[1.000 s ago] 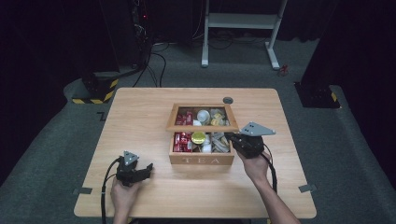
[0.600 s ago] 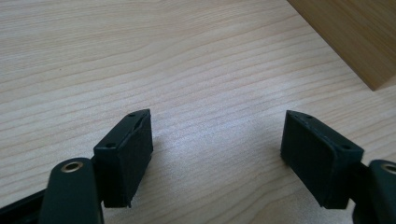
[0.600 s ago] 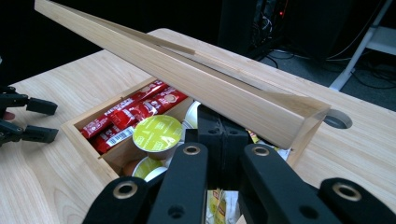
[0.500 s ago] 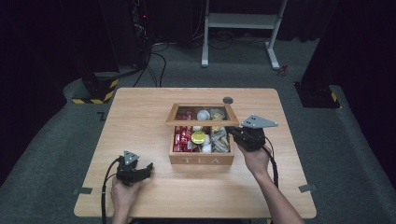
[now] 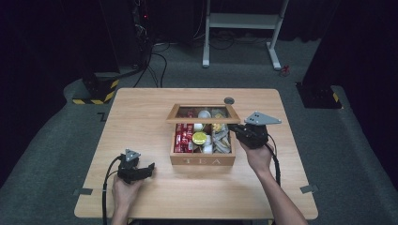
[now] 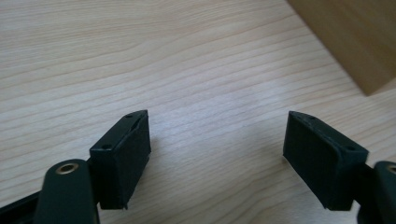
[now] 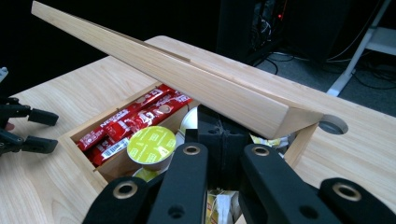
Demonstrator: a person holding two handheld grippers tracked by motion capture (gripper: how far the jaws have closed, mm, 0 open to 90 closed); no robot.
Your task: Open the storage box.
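At the counter's [image 5: 141, 108] middle, our right tongs [image 7: 219, 140], closed, prop the tea box's [image 5: 202, 160] lid [image 7: 187, 79] half-raised, controlling it; our left tongs [image 6: 217, 144] rest open, empty, aside near the box.

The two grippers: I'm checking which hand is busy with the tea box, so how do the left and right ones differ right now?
The left gripper has its jaws wide apart with nothing between them; the right gripper has its jaws shut together. The left gripper rests over bare table, apart from the tea box; the right gripper sits at the box's right side, under the edge of the half-raised lid. Both are black and hand-held.
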